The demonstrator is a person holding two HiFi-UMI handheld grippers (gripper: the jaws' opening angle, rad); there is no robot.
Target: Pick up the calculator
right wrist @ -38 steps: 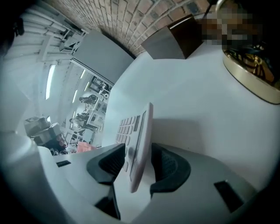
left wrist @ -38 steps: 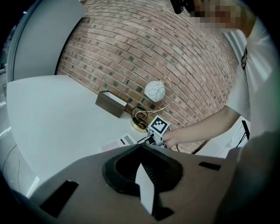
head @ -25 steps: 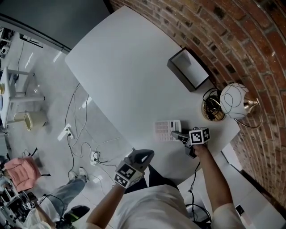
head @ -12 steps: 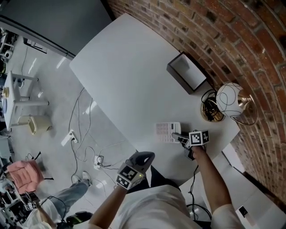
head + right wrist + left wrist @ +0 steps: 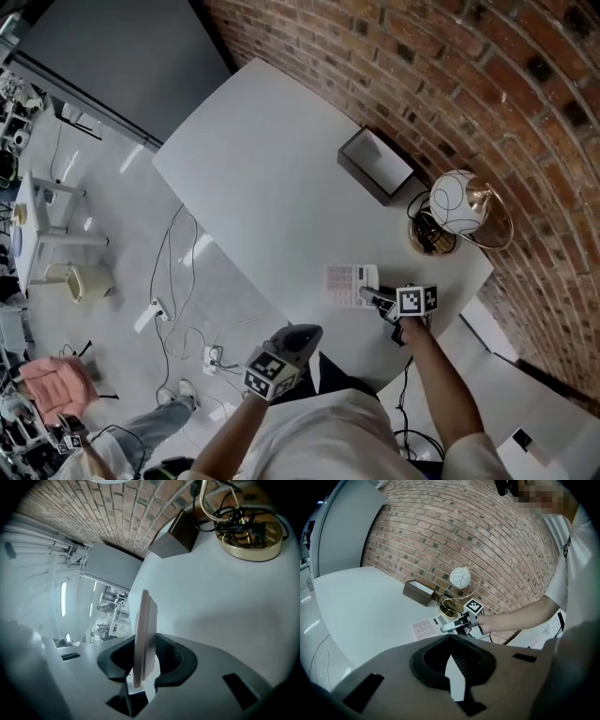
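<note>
Claws | right claw [image 5: 366, 296] just tightened, clamping calculator [image 5: 347, 278] edge; left claw [image 5: 302, 334] jaws together, empty

White table [image 5: 272, 178] — red-brown brick wall [image 5: 525, 94] — pale, pink-keyed calculator [image 5: 349, 279], dark grey box [image 5: 377, 166].

The calculator [image 5: 350, 279] is thin and white with pinkish keys, face up, one end clamped in the right gripper [image 5: 367, 294], near the table's [image 5: 262, 159] front edge.

Right hand-held gripper [image 5: 367, 296] lower centre-right of head view, forearm stretched forward; jaws just been closing, clamped on calculator [image 5: 349, 279] edge. Left hand-held gripper [image 5: 302, 332] bottom centre, jaws together, empty.
</note>
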